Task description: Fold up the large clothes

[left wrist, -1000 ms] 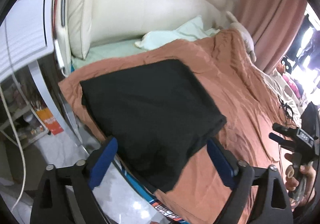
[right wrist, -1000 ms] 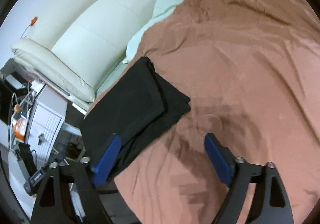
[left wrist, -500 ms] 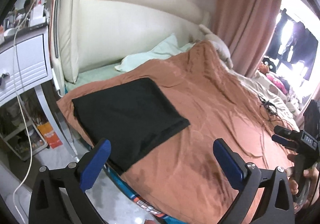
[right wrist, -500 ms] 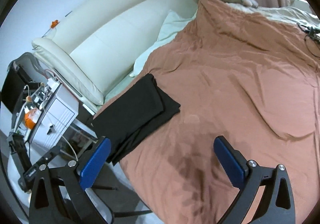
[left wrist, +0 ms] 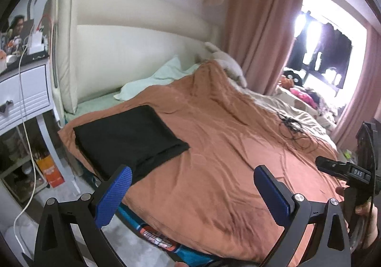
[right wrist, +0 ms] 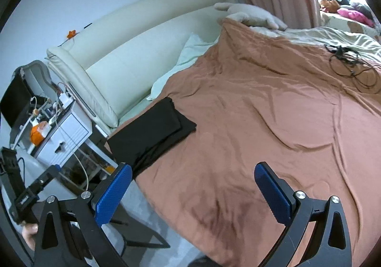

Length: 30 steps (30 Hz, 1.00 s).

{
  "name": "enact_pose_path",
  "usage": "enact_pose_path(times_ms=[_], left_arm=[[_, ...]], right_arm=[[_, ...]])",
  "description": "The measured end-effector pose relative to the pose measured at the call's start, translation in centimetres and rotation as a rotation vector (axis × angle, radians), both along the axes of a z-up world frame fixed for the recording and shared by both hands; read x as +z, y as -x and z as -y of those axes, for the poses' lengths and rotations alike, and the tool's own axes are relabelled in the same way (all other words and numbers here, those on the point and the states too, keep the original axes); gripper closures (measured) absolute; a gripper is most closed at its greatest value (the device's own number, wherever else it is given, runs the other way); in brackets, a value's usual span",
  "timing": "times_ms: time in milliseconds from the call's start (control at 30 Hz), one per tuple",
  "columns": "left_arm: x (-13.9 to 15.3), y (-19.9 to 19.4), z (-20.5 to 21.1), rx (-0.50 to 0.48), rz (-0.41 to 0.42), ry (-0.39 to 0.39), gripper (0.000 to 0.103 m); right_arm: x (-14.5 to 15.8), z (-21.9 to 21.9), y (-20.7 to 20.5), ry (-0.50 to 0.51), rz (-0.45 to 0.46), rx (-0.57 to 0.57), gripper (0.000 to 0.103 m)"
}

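Note:
A black garment [left wrist: 128, 138] lies folded into a flat rectangle near the left corner of the bed, on the rust-orange cover [left wrist: 228, 148]. The right wrist view shows the same folded garment [right wrist: 152, 133] with a second layer edge along its right side. My left gripper [left wrist: 190, 186] hangs open above the bed's near edge, well back from the garment, with nothing between its blue pads [left wrist: 114, 195]. My right gripper [right wrist: 193, 186] is open too, over bare cover, empty. The other handle [left wrist: 357, 176] shows at the right edge, held by a hand.
A cream padded headboard [left wrist: 133, 52] and pale green pillow [left wrist: 164, 74] sit behind. A white nightstand [left wrist: 21, 91] with cables stands left of the bed. A black cable tangle [left wrist: 293, 129] lies on the far right of the cover. Pink curtains [left wrist: 259, 29] hang beyond.
Both grippers have pulled back and up from the folded garment, which now looks smaller and farther. Their jaws stand a little wider. The garment stays flat where it lay.

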<state>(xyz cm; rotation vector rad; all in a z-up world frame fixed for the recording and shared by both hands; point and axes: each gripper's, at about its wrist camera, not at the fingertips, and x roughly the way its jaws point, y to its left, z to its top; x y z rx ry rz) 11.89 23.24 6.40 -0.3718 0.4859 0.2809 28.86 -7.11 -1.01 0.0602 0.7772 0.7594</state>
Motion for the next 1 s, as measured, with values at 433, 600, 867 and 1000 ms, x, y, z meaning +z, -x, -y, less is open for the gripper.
enact_pose_path(times_ms=[433, 600, 867, 1000], left_arm=[[-0.7, 5.0, 5.9, -0.077, 0.054, -0.073, 0.001], [-1.6, 7.0, 8.1, -0.092, 0.086, -0.146, 0.001], [-3.7, 9.1, 10.1, -0.11, 0.106, -0.181, 0.001], [-5.3, 9.4, 10.6, -0.119, 0.089, -0.154, 0.001]], right_arm=[[0.4, 6.8, 8.7, 0.003, 0.139, -0.112, 0.0], [-0.5, 10.0, 12.1, 0.016, 0.213, -0.167, 0.0], [-3.5, 13.7, 16.0, 0.007, 0.253, -0.251, 0.0], [-4.8, 14.9, 17.4, 0.017, 0.271, -0.285, 0.0]])
